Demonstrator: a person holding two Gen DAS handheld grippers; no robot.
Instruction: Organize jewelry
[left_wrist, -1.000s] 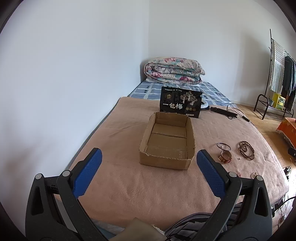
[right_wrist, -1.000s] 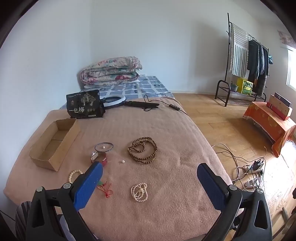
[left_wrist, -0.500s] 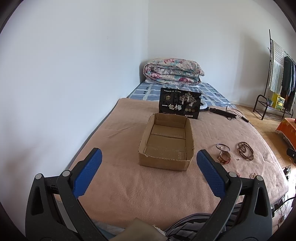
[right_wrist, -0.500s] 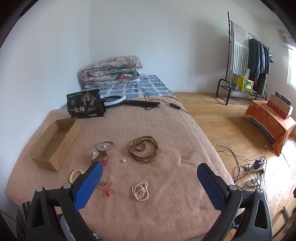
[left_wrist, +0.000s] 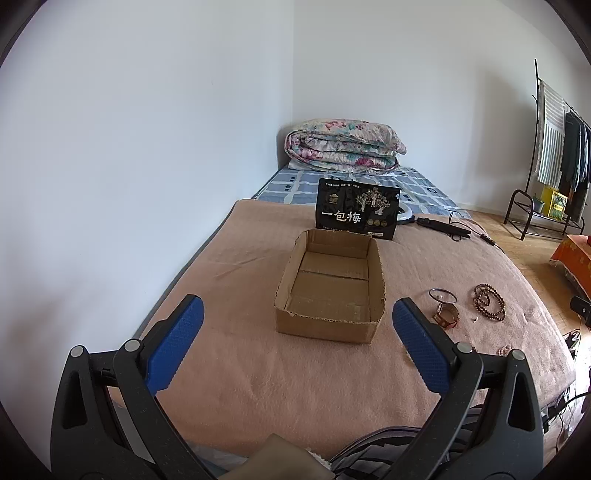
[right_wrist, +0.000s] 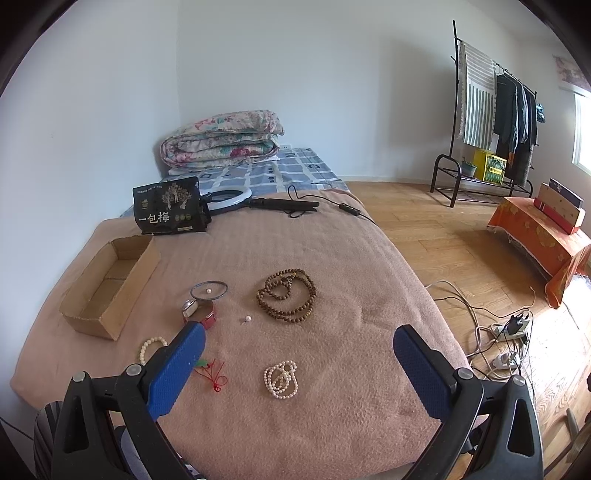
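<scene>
An empty cardboard box (left_wrist: 328, 290) lies on the pink blanket, also in the right wrist view (right_wrist: 107, 286). Right of it lie a brown bead necklace (right_wrist: 288, 301), a white pearl strand (right_wrist: 280, 378), a thin metal bangle (right_wrist: 209, 290), a red bracelet (right_wrist: 201, 314), a white bead bracelet (right_wrist: 149, 347), a loose pearl (right_wrist: 247, 318) and a red knotted cord (right_wrist: 214, 374). My left gripper (left_wrist: 295, 332) is open and empty, short of the box. My right gripper (right_wrist: 297, 356) is open and empty, above the pearl strand.
A black printed bag (left_wrist: 357, 214) stands behind the box. A ring light (right_wrist: 229, 197) and cable lie beyond it, with a folded quilt (right_wrist: 221, 138) at the bed's head. A wall runs along the left. Clothes rack (right_wrist: 491, 122), orange-covered bench (right_wrist: 539, 236) and floor cables (right_wrist: 506, 332) are on the right.
Both views have shifted only slightly. The right gripper has edged a little closer to the jewelry. Both grippers stay open and empty.
</scene>
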